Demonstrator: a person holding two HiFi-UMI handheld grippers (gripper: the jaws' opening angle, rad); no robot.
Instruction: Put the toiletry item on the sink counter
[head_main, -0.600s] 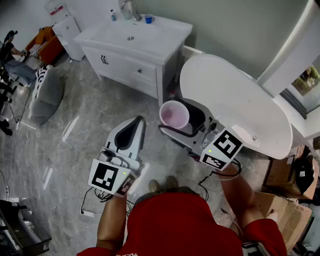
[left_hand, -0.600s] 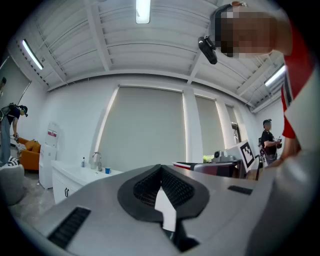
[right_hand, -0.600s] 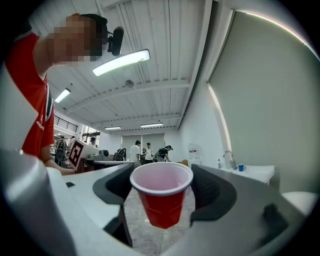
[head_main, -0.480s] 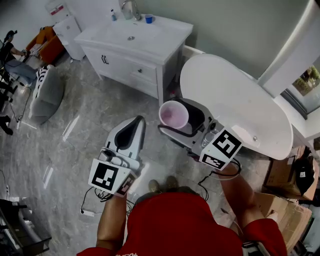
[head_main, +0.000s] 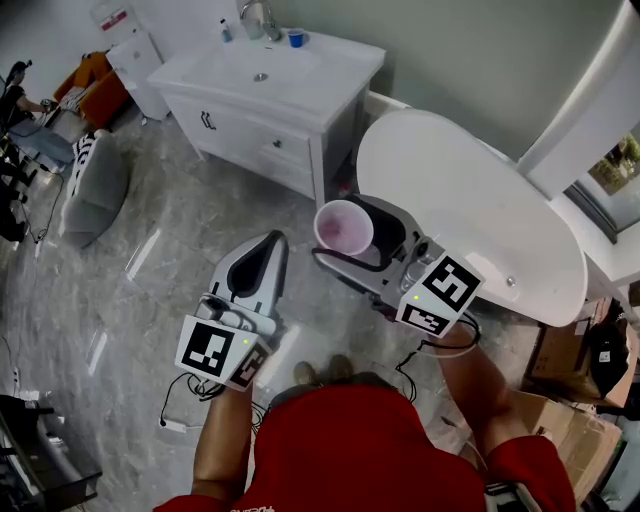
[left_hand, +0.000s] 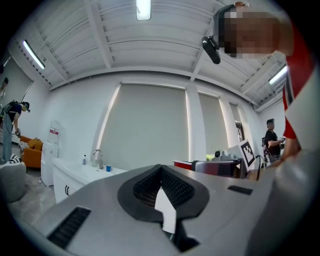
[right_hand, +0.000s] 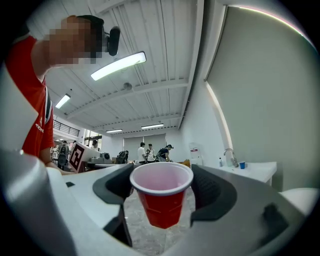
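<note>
Leftward a touch drifted the right hand-held gripper, jaws wide and clamped on the upright cup, over the floor and well apart from the sink bench. The left hand-held gripper had its jaws closed together, empty.

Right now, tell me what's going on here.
A person in a red shirt stands with a gripper in each hand. The right gripper holds a red cup upright in the air, its jaws wide around the rim. The left gripper is shut and empty. The sink counter stands across the floor ahead, with a faucet and a small blue cup on it. The red cup is not yet on the counter.
</note>
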